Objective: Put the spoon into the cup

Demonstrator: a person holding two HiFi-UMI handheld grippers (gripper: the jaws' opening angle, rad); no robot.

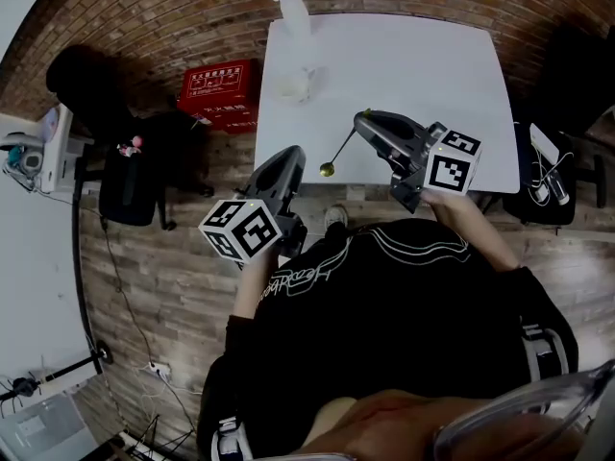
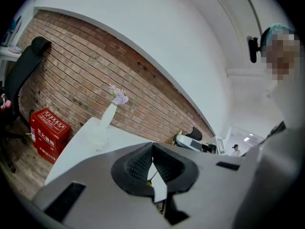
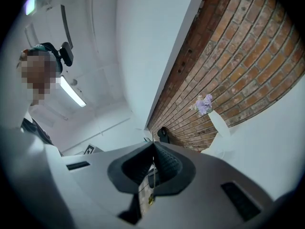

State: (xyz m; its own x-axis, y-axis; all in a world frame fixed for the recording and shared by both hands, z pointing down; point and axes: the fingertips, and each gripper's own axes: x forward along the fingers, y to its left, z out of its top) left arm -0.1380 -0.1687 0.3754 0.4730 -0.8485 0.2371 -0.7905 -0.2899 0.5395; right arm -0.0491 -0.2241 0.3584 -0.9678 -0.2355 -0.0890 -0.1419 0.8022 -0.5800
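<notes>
Right gripper (image 1: 360, 121), clenched on the handle of the spoon (image 1: 336, 156) above the near edge of the table (image 1: 432, 84), I should bring slowly over the cup (image 1: 293, 84) beside the vase (image 1: 294, 17), bowl hanging downward, before releasing.

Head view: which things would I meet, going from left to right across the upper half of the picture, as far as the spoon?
In order: black chair → red box → cup → spoon.
</notes>
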